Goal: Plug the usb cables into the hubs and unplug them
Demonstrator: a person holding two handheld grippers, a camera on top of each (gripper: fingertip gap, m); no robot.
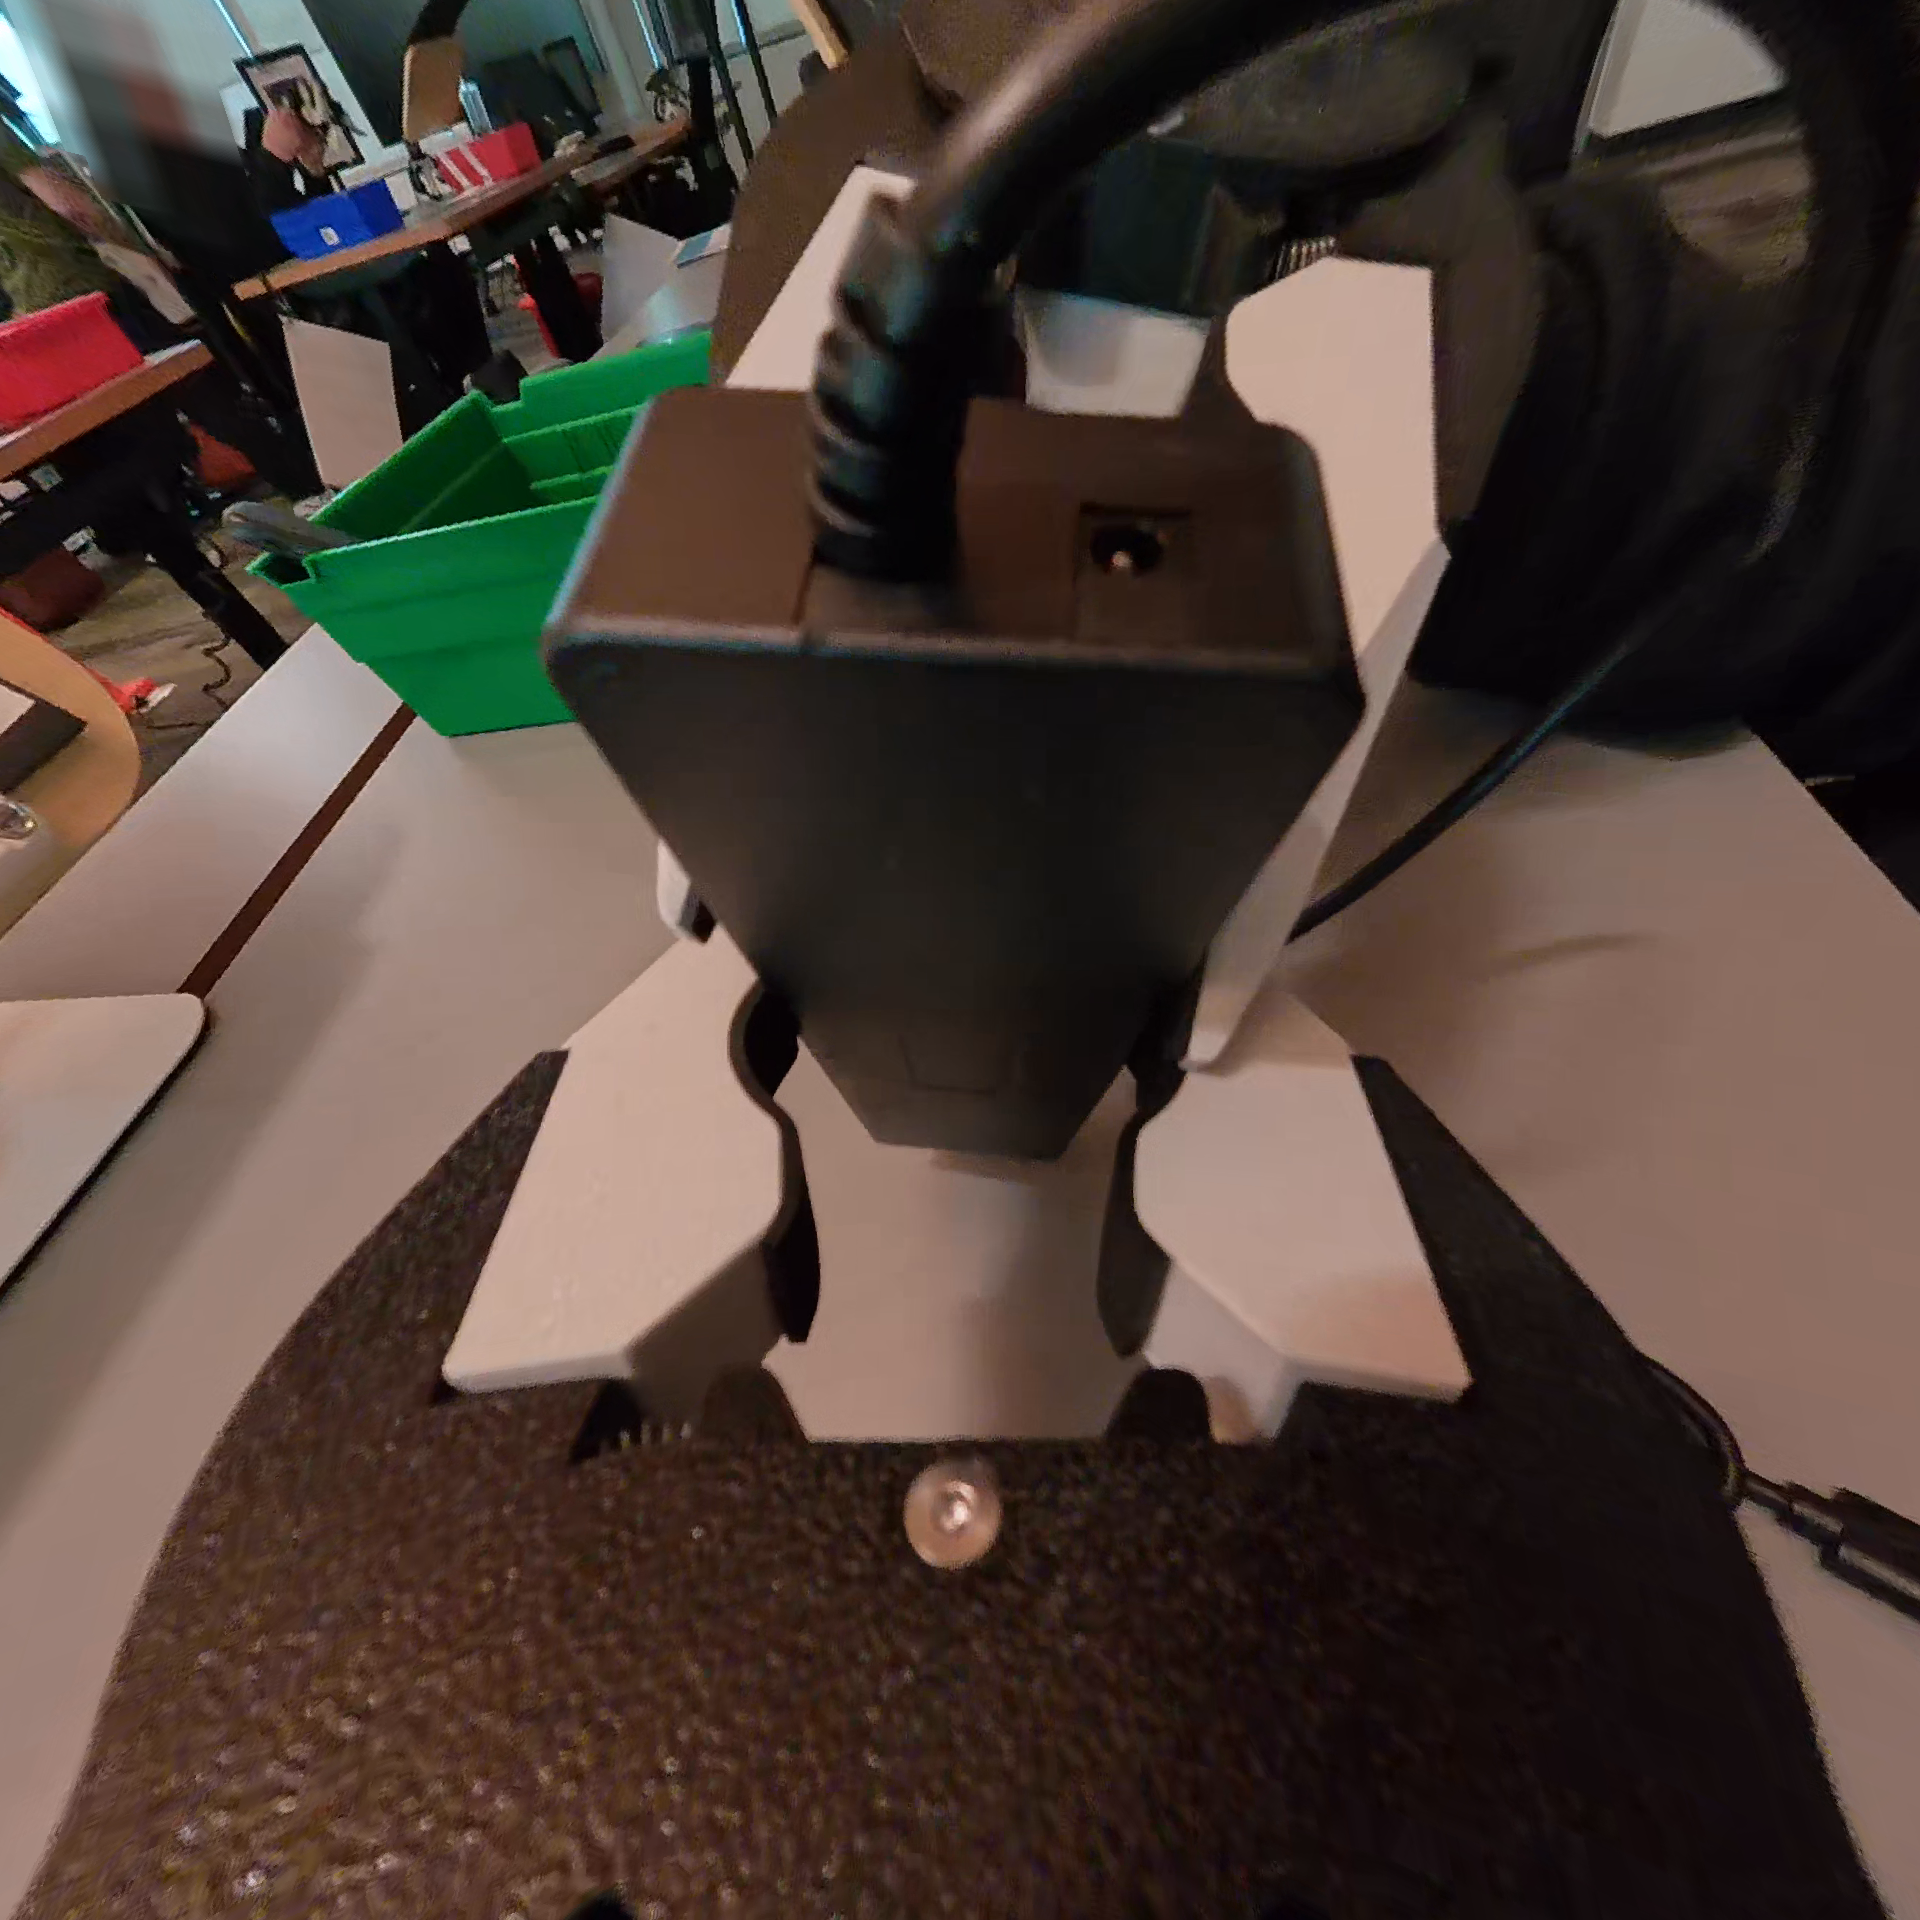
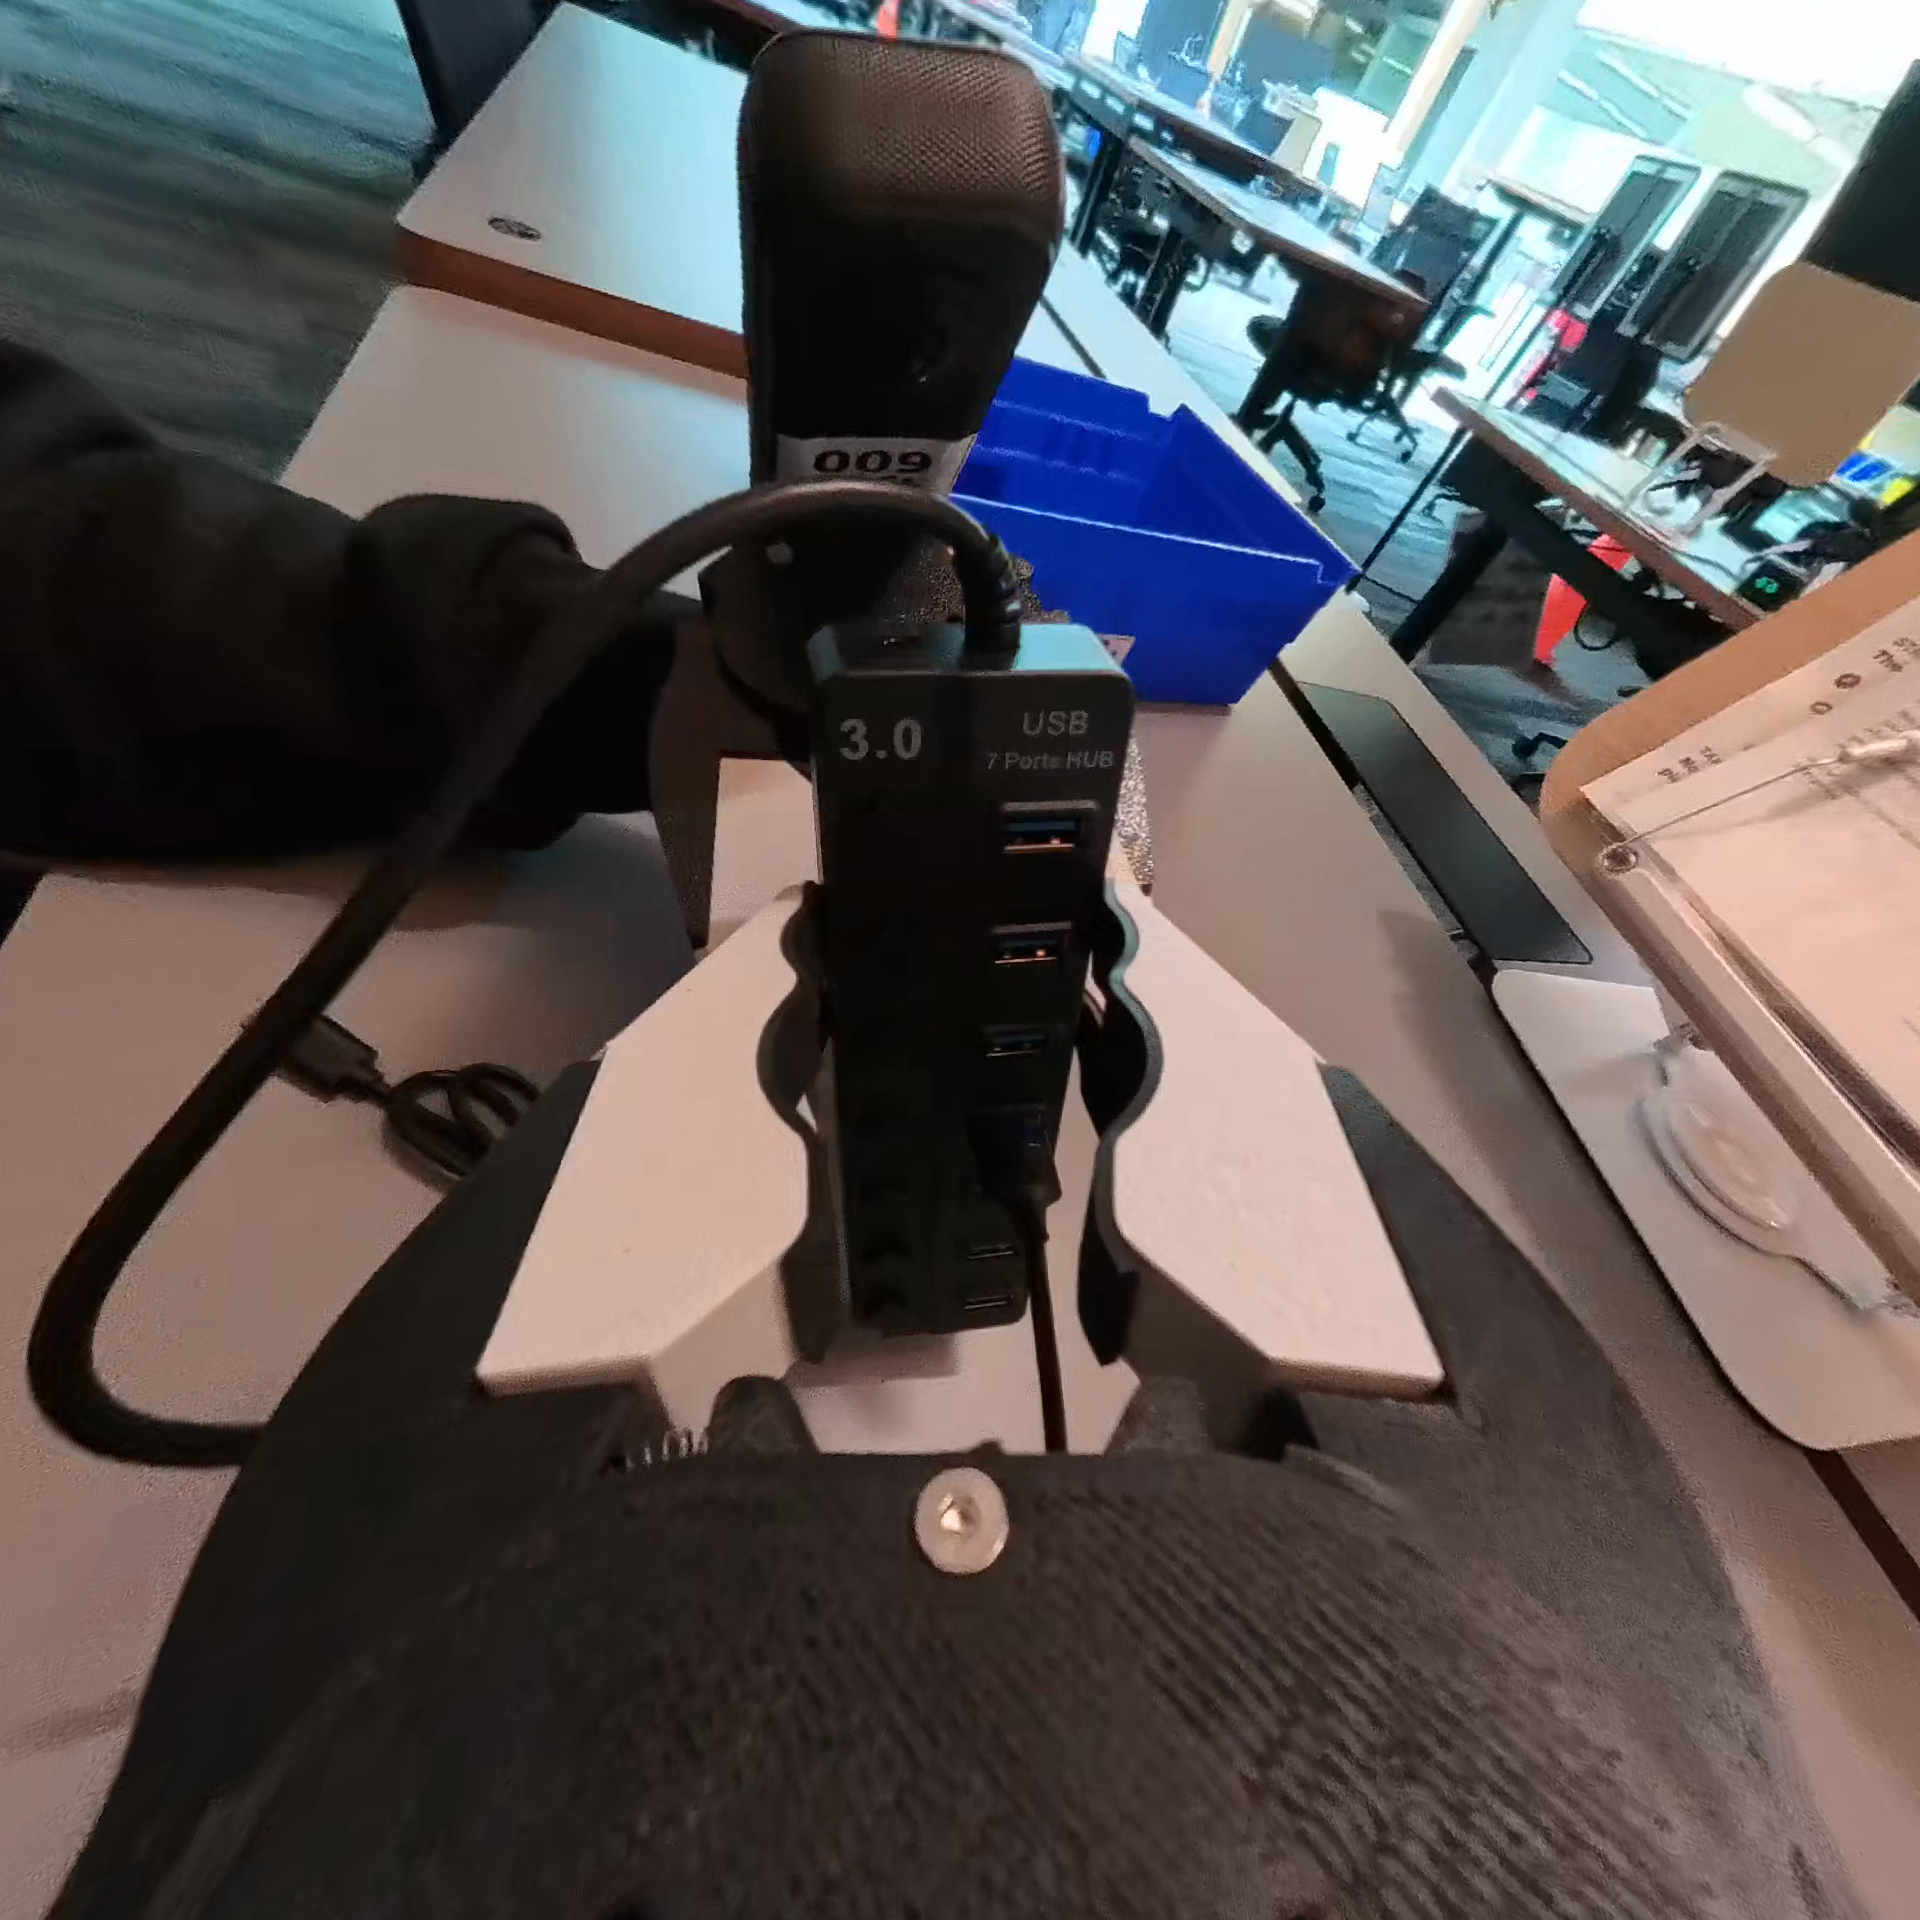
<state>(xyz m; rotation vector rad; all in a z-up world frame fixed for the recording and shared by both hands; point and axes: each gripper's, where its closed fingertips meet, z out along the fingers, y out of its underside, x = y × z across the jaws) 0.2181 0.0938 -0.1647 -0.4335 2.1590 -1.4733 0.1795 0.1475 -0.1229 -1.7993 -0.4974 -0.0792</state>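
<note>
A black multi-port USB hub [image 2: 904,997] stands on end between both grippers. My right gripper [image 2: 961,935] is shut on its sides, with the port face toward the camera. A thin black USB cable [image 2: 1044,1299] is plugged into a lower port and runs down between my fingers. The hub's own thick black cable [image 2: 312,987] loops off to the left. My left gripper [image 1: 956,1049] is shut on the lower end of the hub [image 1: 956,831], seen from its plain back. The right gripper's white fingers [image 1: 1262,894] show behind it. A loose connector [image 2: 332,1060] lies on the table.
A green bin [image 1: 447,582] stands on the table at the left. A blue bin [image 2: 1143,540] sits beyond the hub. A clear stand with papers [image 2: 1766,935] is at the right edge. A black sleeve [image 2: 208,623] reaches in from the left. Another connector [image 1: 1849,1548] lies at the right.
</note>
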